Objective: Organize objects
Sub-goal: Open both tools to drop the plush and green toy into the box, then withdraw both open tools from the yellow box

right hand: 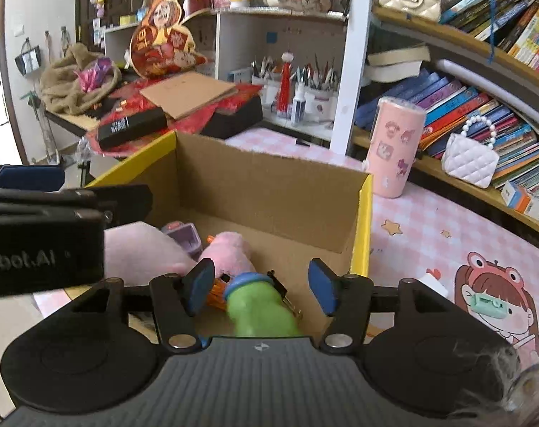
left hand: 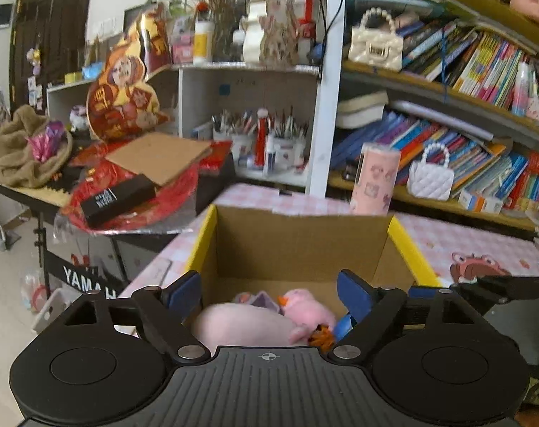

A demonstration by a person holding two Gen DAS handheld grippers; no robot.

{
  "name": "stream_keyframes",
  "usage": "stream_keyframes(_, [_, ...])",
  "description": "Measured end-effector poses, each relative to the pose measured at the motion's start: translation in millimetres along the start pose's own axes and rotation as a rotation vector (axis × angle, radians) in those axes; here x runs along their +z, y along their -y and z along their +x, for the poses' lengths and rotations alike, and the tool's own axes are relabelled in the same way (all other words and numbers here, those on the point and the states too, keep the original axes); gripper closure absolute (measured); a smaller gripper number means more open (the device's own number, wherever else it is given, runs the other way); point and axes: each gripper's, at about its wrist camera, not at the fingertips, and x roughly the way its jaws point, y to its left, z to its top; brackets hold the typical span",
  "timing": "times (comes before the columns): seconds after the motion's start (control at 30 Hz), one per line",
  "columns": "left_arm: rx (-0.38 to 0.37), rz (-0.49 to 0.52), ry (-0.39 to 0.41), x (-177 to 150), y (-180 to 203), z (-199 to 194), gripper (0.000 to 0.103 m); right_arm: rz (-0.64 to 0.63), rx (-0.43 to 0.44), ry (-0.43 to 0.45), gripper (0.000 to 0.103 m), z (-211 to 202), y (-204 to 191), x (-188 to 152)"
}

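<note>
Inside cardboard box (right hand: 269, 192), green bottle (right hand: 260, 307) base hidden; we hold left gripper (left hand: 269, 295) and right gripper (right hand: 262, 286) spread, gripping nothing; box's far half bare.

Pink plush toys (left hand: 269, 320) and green bottle (right hand: 260, 307) inside open cardboard box (left hand: 298, 245)

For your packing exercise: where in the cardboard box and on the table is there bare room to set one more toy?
Cardboard box: its far half, along the back wall, is bare; the near end is crowded with the pink plush, purple toy and green bottle. On the pink tablecloth, bare room lies between the box's yellow edge and pink tumbler.
</note>
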Motion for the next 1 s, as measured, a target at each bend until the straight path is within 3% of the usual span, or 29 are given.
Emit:
stream_keyframes(0.37, [-0.004,-0.046,0.032,-13,-6,-66,0.009,0.012,-0.061,0.09,0.04,-75,-1,-25])
stream_keyframes(0.67, [-0.022,-0.048,-0.103,-59,-6,-88,0.009,0.028,-0.087,-0.008,0.04,-108,-9,-84])
stream_keyframes(1.0, [-0.063,-0.007,-0.179,-92,7,-110,0.009,0.118,-0.146,-0.103,0.038,-131,-9,-133])
